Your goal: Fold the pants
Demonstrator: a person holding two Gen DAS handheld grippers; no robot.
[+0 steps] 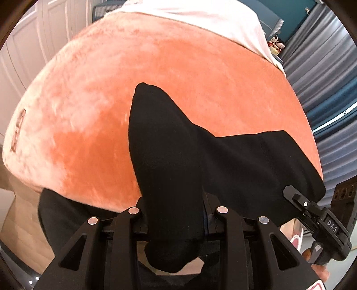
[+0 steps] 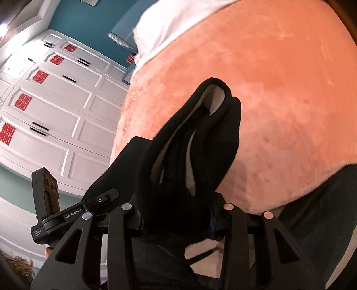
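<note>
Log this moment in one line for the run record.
left claw: shut on black fabric pants | right claw: shut on pants | pants: lifted over orange plush blanket | fold: not yet done

bedroom setup: big bed with a fuzzy orange blanket (image 1: 156, 73) and a white sheet (image 1: 200, 20) at the far end; teal walls (image 2: 89, 24); white panelled wardrobe doors (image 2: 58, 107) with red paper cutouts (image 2: 22, 101); grey-blue curtains (image 1: 323, 73); small dolls (image 1: 276, 44) beside them

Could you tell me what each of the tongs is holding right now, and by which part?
Both tongs grip the black pants: left tongs pinch a bunched fold, right tongs clamp layered edges with pale lining.
</note>
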